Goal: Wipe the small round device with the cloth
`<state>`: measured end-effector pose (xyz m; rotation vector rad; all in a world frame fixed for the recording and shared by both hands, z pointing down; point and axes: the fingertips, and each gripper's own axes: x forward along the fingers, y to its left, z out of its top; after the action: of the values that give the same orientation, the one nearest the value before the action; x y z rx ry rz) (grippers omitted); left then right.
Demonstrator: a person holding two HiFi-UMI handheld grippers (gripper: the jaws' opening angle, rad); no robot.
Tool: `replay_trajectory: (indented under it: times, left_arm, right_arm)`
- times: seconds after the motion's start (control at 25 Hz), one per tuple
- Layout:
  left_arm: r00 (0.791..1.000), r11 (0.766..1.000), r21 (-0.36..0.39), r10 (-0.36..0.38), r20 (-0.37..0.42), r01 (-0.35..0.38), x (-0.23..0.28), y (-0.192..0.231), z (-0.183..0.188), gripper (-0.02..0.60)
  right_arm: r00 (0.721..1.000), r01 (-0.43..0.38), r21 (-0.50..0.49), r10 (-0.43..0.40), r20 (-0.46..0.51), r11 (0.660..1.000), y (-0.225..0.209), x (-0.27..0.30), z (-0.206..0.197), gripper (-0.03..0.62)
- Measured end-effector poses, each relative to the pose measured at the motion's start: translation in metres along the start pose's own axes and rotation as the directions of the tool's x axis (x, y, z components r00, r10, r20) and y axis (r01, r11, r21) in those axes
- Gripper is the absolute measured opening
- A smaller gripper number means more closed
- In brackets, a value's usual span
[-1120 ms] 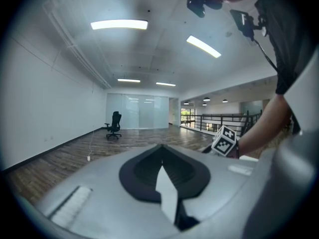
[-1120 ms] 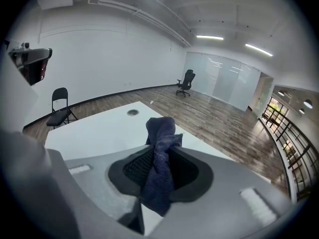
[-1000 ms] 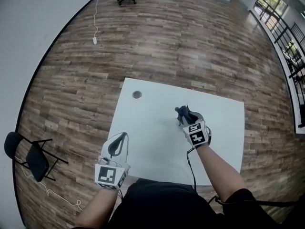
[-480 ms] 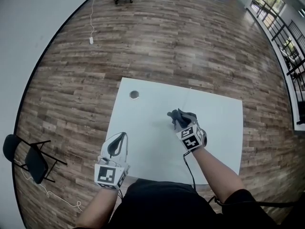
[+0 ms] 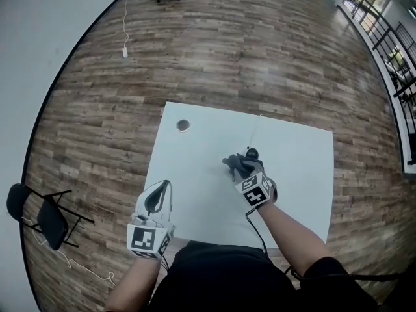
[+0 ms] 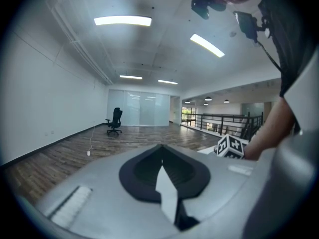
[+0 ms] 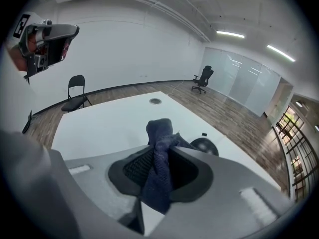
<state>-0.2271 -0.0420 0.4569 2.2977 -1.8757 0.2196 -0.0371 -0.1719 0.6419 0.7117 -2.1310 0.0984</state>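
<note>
**Spotter:** Where are you in the job?

**Operator:** I'm at the approach, I'd say, with the wiping itself not yet begun. My right gripper [image 7: 159,171] has its jaws clamped on the dark blue cloth [image 7: 159,148], and a bunched end sticks out past the tips. The small round black device [image 7: 204,146] sits on the white table [image 5: 195,155], just beyond the cloth and a little to its right. From the head view I can't tell whether the cloth touches it yet.

**Spotter:** And what does the next move need?

**Operator:** I need to bring the bunched end onto the device's top and rub across it. The pressure should be light, because the device looks small enough to skid. The other round thing, a fitting [image 5: 183,125] set in the tabletop near the far left corner, isn't the target.

**Spotter:** How are the hands placed?

**Operator:** My right forearm reaches in from the near edge, with the gripper tipped steeply down at the table. My left gripper [image 5: 159,197] hangs by the near left corner, pointing almost level. Its jaws are together with nothing between them.
</note>
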Motion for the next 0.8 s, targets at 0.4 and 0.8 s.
replay_trajectory:
  times: [0.4,0.8]
  left_arm:
    - [0.999,0.998,-0.044,0.044,-0.031,-0.046,-0.013,0.016,-0.017,0.006]
    - [0.999,0.999,-0.050,0.009,0.036,-0.007,0.007,0.002,-0.004,0.006]
  right_arm:
    - [0.994,-0.046,0.042,0.050,-0.096,0.998,0.019,0.022,-0.042,0.094]
    - [0.998,-0.026,0.053,0.023,0.051,0.998,0.003,-0.020,-0.005,0.094]
